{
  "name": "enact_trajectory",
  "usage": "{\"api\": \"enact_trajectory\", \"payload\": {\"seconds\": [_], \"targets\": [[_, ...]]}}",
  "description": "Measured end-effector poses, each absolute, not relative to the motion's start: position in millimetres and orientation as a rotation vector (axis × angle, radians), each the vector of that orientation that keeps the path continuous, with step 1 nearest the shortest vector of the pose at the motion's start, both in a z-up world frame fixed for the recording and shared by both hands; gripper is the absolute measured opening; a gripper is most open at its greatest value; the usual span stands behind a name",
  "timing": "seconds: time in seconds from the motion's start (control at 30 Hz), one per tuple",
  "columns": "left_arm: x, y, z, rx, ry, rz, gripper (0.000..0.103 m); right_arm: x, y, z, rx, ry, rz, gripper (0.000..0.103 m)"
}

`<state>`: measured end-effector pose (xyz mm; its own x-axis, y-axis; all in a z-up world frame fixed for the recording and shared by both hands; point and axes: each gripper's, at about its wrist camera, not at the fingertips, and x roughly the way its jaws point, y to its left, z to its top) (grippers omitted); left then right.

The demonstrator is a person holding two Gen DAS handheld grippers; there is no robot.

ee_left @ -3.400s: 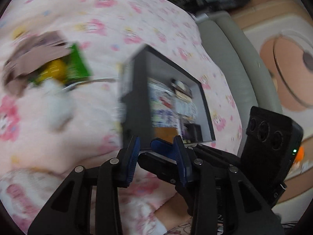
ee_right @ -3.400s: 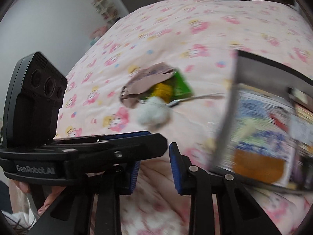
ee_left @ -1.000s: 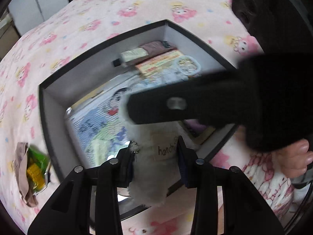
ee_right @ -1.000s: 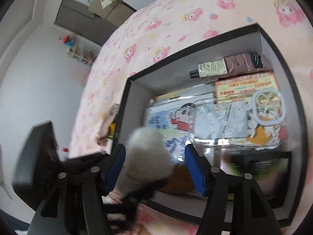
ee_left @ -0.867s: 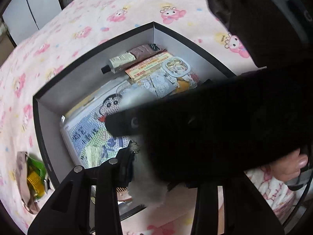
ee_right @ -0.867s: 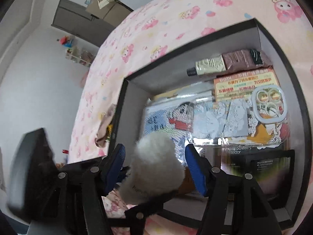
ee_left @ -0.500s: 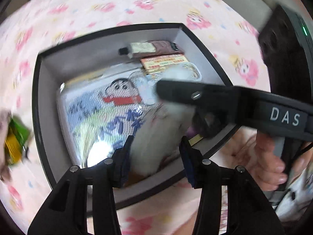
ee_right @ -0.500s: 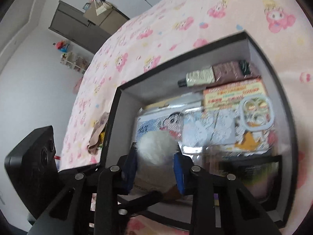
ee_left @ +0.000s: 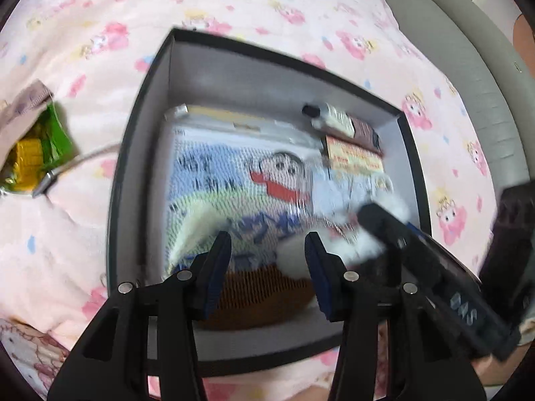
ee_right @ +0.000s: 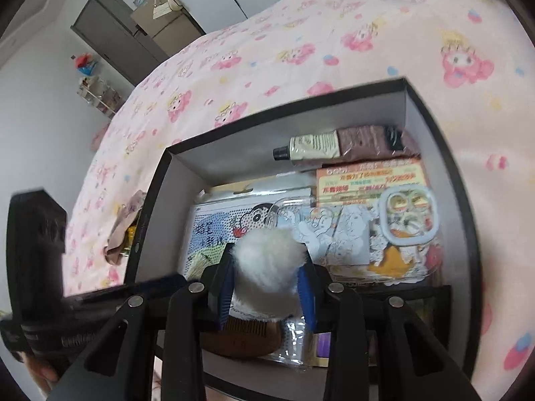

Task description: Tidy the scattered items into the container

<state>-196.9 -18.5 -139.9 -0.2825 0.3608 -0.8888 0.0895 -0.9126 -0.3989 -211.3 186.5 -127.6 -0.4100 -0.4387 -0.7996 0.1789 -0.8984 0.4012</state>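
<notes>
Right gripper [ee_right: 267, 277] clamps the white pompom [ee_right: 267, 250] above the box [ee_right: 464, 220]; left gripper [ee_left: 267, 260] gapes empty; released carelessly, the fluff could snag a pad

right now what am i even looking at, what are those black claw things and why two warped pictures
Each picture comes from a wide-angle camera fixed on a hand-held tool, looking forward along its two black fingers with blue pads; that lens bends the view. A person holds one tool in each hand.

One picture is from the left tool. Its pads stand apart with nothing between them. The other is from the right tool, which grips a white fluffy pompom above an open black box.

The box sits on a pink cartoon-print bedspread. Inside lie a cartoon-printed package, a cream tube and an orange-labelled pack. Still out on the bedspread, left of the box, is a green and yellow packet under a brownish cloth.
</notes>
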Motion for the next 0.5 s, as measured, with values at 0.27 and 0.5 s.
{"api": "enact_trajectory", "payload": {"seconds": [0.27,0.5], "targets": [[-209,8,-158,-1.817,-0.416,2.242,0.046,-208,203,-131,1.523,-0.413,-2.271,0.031],[-198,25,-167,-1.840,-0.367,2.098,0.047,-205,236,-117,1.495,-0.424,-2.400,0.031]]}}
